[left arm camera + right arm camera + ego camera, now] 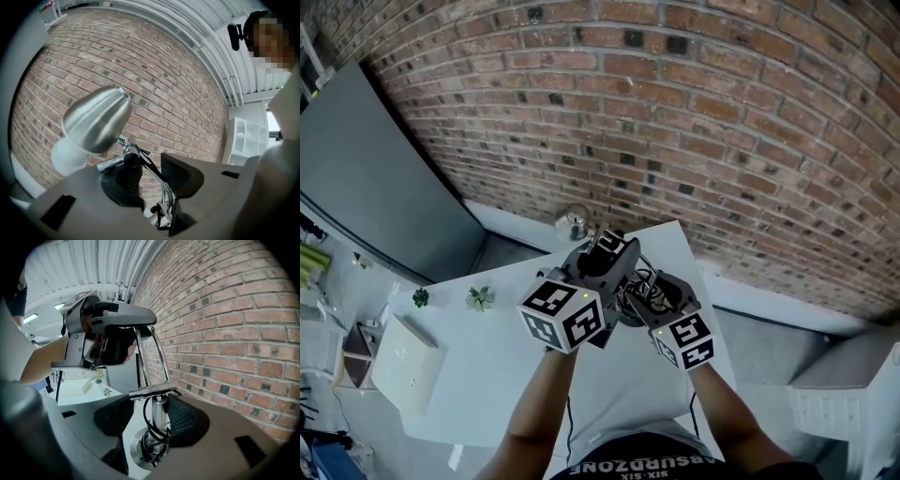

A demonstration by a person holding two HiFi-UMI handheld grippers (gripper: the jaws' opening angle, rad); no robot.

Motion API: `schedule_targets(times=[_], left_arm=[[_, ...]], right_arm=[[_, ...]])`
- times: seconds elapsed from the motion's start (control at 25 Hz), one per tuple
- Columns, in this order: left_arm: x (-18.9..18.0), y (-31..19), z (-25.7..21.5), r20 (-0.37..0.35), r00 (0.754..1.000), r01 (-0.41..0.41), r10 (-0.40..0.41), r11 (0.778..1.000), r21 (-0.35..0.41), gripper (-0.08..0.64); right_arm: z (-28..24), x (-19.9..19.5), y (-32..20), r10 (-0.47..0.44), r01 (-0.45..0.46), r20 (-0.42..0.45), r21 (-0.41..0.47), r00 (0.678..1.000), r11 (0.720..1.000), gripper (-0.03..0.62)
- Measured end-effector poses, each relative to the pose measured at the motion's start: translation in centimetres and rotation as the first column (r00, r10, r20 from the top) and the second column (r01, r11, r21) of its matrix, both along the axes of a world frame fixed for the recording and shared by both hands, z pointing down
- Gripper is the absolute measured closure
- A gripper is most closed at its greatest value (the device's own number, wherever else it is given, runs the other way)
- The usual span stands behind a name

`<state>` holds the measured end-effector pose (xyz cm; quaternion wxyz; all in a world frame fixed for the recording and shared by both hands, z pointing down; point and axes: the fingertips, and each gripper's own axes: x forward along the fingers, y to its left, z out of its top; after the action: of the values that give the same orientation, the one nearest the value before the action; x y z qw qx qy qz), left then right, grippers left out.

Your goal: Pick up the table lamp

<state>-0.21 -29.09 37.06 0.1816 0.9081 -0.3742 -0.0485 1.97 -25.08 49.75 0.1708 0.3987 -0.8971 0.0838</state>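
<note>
The table lamp has a chrome shade (574, 222) (96, 119) with a white bulb (68, 157), two thin chrome arm rods (150, 357), a stem (158, 420) wound with black cable, and a round base (140, 451). My left gripper (605, 248) (152, 180) is shut on the top of the arm rods, just under the shade's joint. My right gripper (642, 300) (152, 420) straddles the stem low down. Its pads (187, 420) meet the ends of the short crossbar (152, 391) above the stem. In the head view both grippers hide the base.
The white table (487, 366) stands against a brick wall (722, 122). Two small plants (480, 298) and a white box (408, 361) sit at its left. A grey panel (375, 187) stands to the left, a white cabinet (844, 403) to the right.
</note>
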Motion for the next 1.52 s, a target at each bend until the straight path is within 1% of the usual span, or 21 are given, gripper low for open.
schedule_targets(times=[0.4, 0.84, 1.2, 1.52], left_arm=[[-0.2, 1.9, -3.2, -0.023, 1.000, -0.009, 0.010, 0.999, 0.051, 0.434], [-0.1, 3.6, -7.4, -0.032, 0.999, -0.013, 0.017, 0.991, 0.134, 0.433], [0.1, 5.3, -11.2, -0.041, 0.999, -0.024, 0.034, 0.977, 0.214, 0.433], [0.2, 6.8, -14.0, -0.059, 0.997, -0.034, 0.051, 0.966, 0.255, 0.431]], right_arm=[[-3.1, 0.0, 1.4, -0.011, 0.011, -0.001, 0.051, 1.000, 0.999, 0.370], [-7.0, 0.1, 2.0, -0.016, 0.019, -0.023, 0.118, 1.000, 0.993, 0.370], [-10.5, 0.3, 2.6, -0.020, 0.024, -0.024, 0.199, 1.000, 0.980, 0.370], [-13.4, 0.4, 3.9, -0.026, 0.027, -0.007, 0.250, 1.000, 0.968, 0.371]])
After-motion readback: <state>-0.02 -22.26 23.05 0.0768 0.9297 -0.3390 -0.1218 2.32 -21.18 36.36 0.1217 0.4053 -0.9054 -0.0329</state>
